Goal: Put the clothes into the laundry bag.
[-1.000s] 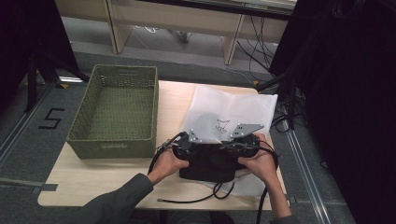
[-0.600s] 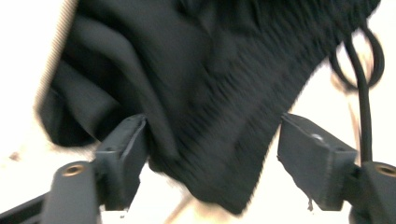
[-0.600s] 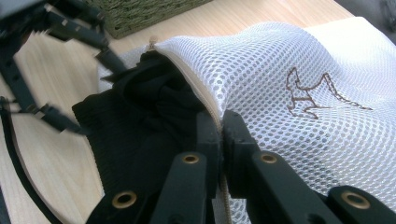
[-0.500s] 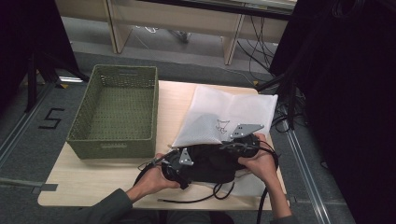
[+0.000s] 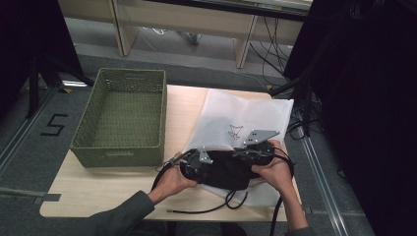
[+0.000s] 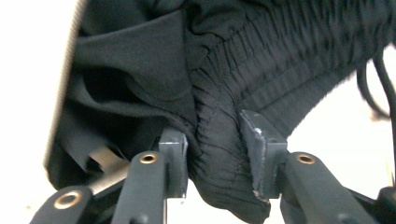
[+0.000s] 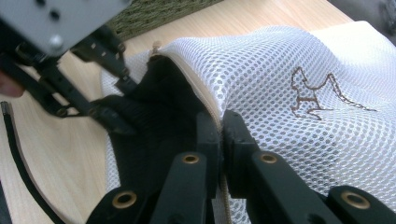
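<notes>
A white mesh bag (image 5: pixel 241 118) with a small brown animal mark lies on the table, its mouth towards the person. A black garment (image 5: pixel 228 172) sits bunched in that mouth. My left gripper (image 6: pixel 215 135) has just been closing, and its pads pinch a ribbed fold of the black garment (image 6: pixel 140 70). In the high view the left gripper (image 5: pixel 209 163) is at the garment's left end. My right gripper (image 7: pixel 220 126) is shut on the mesh bag's (image 7: pixel 289 60) zip edge and holds it up over the black garment (image 7: pixel 159 102). The right gripper (image 5: pixel 251 152) sits at the garment's right end.
A green woven basket (image 5: pixel 118 155) stands on the left of the wooden table (image 5: pixel 108 189), close beside the bag. Black cables (image 5: pixel 196 210) loop over the table's near edge. Desk legs and more cables stand on the floor beyond the table.
My left gripper pulled back left and towards the person, then returned right onto the garment at the bag's mouth. The right gripper and the bag edge have stayed put.
</notes>
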